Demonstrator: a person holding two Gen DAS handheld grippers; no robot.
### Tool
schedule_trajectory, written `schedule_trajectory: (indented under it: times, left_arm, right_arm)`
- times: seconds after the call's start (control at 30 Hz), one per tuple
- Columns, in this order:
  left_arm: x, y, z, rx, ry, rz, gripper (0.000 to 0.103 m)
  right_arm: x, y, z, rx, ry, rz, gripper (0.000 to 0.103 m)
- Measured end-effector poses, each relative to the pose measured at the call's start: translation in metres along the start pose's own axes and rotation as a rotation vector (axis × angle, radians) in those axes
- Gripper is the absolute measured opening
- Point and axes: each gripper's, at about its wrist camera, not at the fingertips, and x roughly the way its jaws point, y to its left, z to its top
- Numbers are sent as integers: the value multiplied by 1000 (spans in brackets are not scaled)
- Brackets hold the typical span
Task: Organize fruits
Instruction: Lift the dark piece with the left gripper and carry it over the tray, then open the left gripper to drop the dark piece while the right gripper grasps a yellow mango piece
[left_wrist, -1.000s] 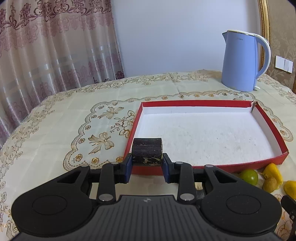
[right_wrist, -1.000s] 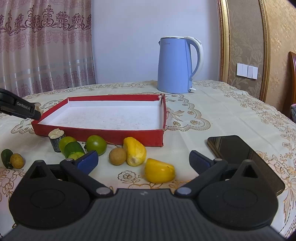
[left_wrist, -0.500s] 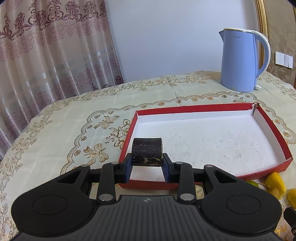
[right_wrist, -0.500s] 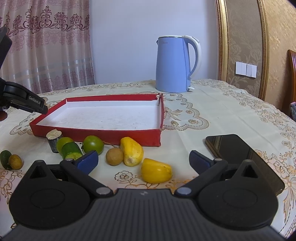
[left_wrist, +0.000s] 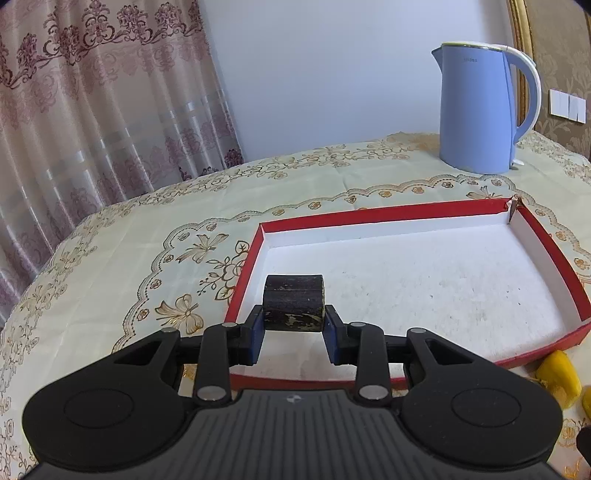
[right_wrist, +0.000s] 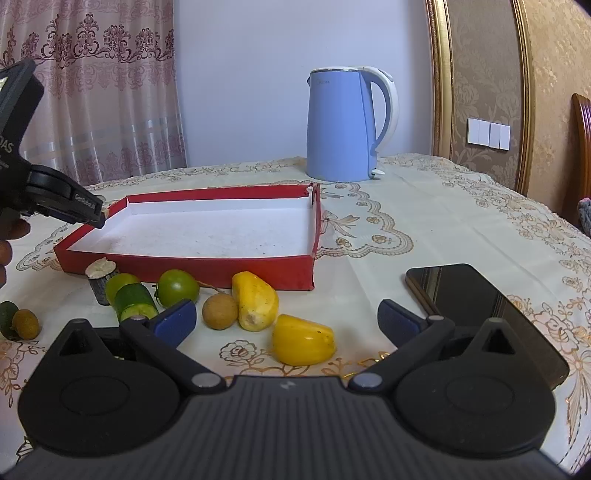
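One dark cylindrical piece (left_wrist: 294, 302) sits pinched between our left gripper (left_wrist: 294, 334) pads, held above the red tray (left_wrist: 546, 236) just inside its near-left corner. Our right gripper (right_wrist: 286, 319) waits with jaws spread, empty, near the loose fruits before the tray. We judge lowering close to the tray floor before release best, so it cannot roll.

From my right tongs' view, my left gripper (right_wrist: 55, 195) is cut off by the left edge, its pads and whatever they hold hidden past the red tray (right_wrist: 184, 264)'s far-left corner. A dark stub (right_wrist: 99, 278) near the tray wall sits half behind a lime (right_wrist: 118, 286), and I cannot tell what it is. In the left view, the yellow fruit (left_wrist: 557, 380) at the right edge is cut off.
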Motion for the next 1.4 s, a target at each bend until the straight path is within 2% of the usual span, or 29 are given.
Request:
schedule_trajectory:
  times: [0.47, 0.67, 0.87, 0.97, 1.03, 1.13, 1.4]
  left_arm:
    - [19, -13, 11, 24, 16, 2, 32]
    - [19, -17, 9, 38, 16, -2, 32]
    - [21, -17, 10, 37, 15, -7, 32]
    - [23, -17, 10, 35, 17, -7, 32]
    - [25, -16, 11, 33, 20, -8, 32]
    - [28, -16, 11, 34, 23, -8, 32]
    - [45, -20, 15, 37, 53, -9, 32]
  right_arm:
    - [5, -6, 3, 4, -7, 4, 103]
    - [1, -5, 3, -74, -12, 12, 103]
    - [2, -13, 4, -91, 35, 45, 80]
    - [6, -15, 2, -107, 70, 55, 65]
    - [11, -16, -1, -110, 99, 64, 48]
    - [13, -17, -2, -106, 114, 79, 36]
    - [11, -17, 3, -95, 115, 84, 36]
